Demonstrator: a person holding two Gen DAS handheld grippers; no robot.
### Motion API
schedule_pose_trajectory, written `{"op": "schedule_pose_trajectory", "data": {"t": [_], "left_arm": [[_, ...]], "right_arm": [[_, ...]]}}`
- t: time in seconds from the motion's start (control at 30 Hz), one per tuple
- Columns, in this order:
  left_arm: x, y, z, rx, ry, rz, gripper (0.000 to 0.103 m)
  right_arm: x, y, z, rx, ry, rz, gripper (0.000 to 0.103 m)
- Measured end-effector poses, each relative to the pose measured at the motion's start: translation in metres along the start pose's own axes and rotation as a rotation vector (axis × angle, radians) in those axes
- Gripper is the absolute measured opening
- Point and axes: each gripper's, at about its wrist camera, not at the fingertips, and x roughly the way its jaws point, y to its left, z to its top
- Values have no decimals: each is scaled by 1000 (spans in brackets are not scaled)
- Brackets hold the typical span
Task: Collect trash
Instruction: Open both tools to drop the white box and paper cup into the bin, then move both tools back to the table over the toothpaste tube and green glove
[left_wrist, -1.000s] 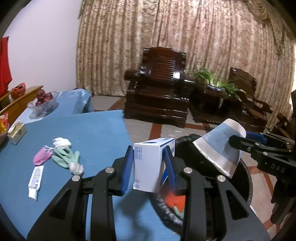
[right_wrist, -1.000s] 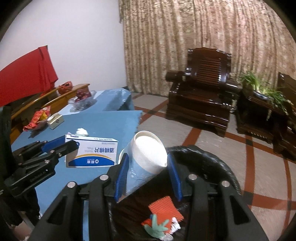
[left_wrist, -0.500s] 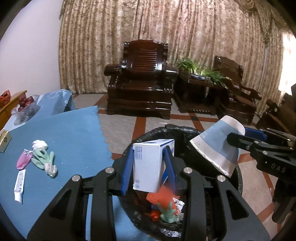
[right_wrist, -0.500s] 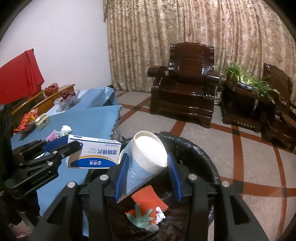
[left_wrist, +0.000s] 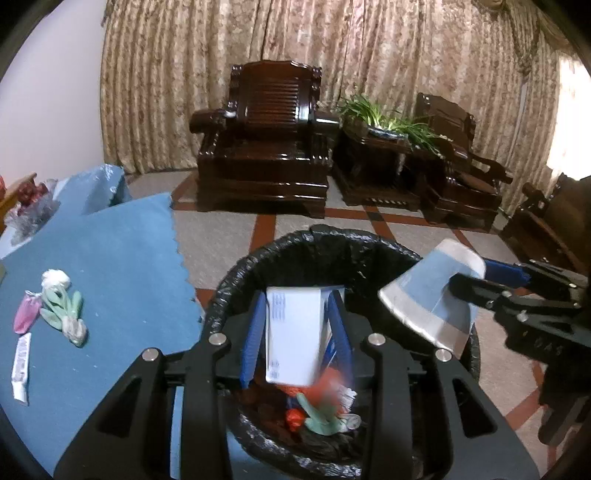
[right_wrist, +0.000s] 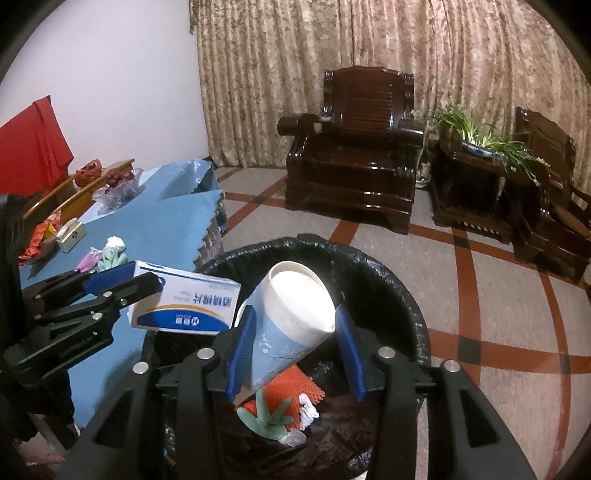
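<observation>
The black-lined trash bin (left_wrist: 332, 243) is sitting directly under and ahead of both tools, and the blue counter (left_wrist: 110, 258) is lying off to the left tool's left. The left tool (left_wrist: 296, 301) is standing partly open with the white box (left_wrist: 291, 332) between its pads; the box looks blurred and loose, seemingly sliding down, its long axis running forward from the tool and one end face turned back toward it. The right tool (right_wrist: 294, 314) has just been opening its jaws around the paper cup (right_wrist: 280, 343), whose rim appears to be touching the right pad; the cup is leaning, mouth pointing up and forward, base down toward the bin. The likely trouble: the cup is hanging near the bin's right rim, so it could tip out onto the floor, or the box could strike the rim. A green glove (left_wrist: 61, 314), pink wrapper (left_wrist: 26, 317) and tube (left_wrist: 20, 363) are waiting on the counter.
</observation>
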Motion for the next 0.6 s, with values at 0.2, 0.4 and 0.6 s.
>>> {"op": "schedule_pose_trajectory", "data": {"t": [0.2, 0.4, 0.6], "left_arm": [[-3, 5, -2, -7, -6, 10, 63], [-18, 21, -5, -25, -34, 45, 90], [-37, 46, -13, -74, -42, 95, 92]], "right_arm": [[1, 0, -3, 2, 5, -19, 67], [0, 5, -1, 11, -16, -15, 97], [3, 17, 4, 14, -22, 24, 97]]}}
